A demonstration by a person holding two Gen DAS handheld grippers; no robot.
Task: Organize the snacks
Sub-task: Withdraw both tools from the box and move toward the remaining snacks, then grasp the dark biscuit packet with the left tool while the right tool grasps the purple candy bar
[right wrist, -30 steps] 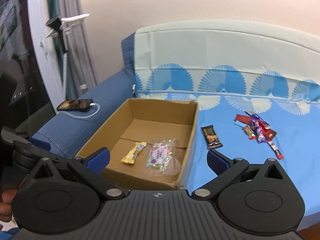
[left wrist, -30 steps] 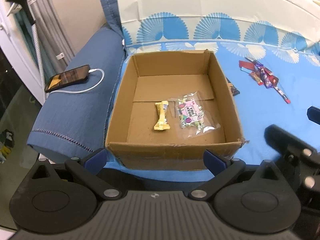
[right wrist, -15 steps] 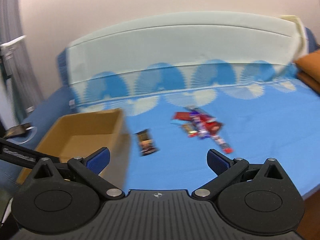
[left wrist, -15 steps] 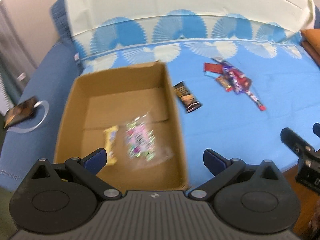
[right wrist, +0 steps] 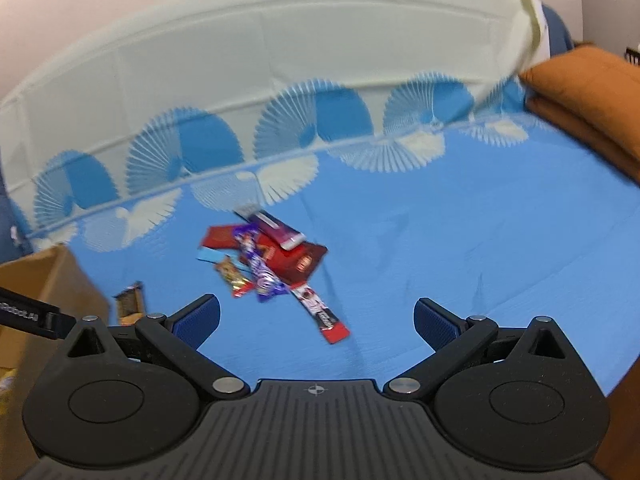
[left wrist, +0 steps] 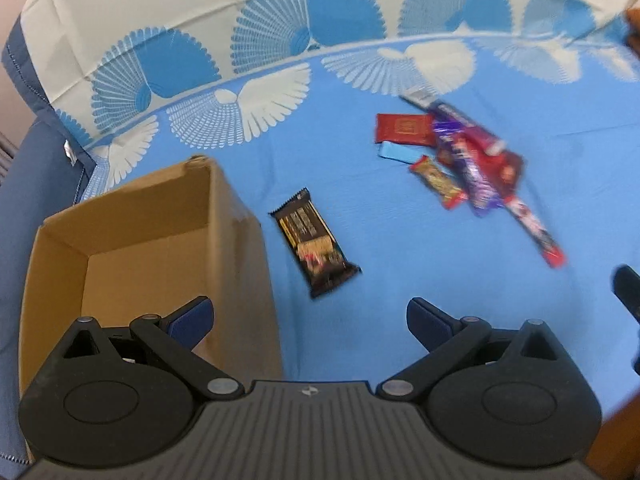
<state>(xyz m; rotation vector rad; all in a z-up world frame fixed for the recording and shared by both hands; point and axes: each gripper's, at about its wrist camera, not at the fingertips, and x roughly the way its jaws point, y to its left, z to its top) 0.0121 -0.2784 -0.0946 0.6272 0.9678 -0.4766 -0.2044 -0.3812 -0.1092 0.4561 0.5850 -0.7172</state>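
Left wrist view: the left gripper (left wrist: 310, 318) hangs over a blue bedsheet (left wrist: 400, 248), jaws spread wide and empty. A cardboard box (left wrist: 240, 248) sits at about nine o'clock; its contents are hidden from here. A dark chocolate bar (left wrist: 314, 248) lies just beside the box, straight ahead at twelve o'clock. A pile of wrapped snacks (left wrist: 468, 160) lies farther off at two o'clock, blurred, perhaps six or seven pieces.

Right wrist view: the right gripper (right wrist: 316, 320), also wide open and empty, faces that pile at eleven o'clock.

Judged from this, sorting is at an early stage: most snacks still lie outside the box.
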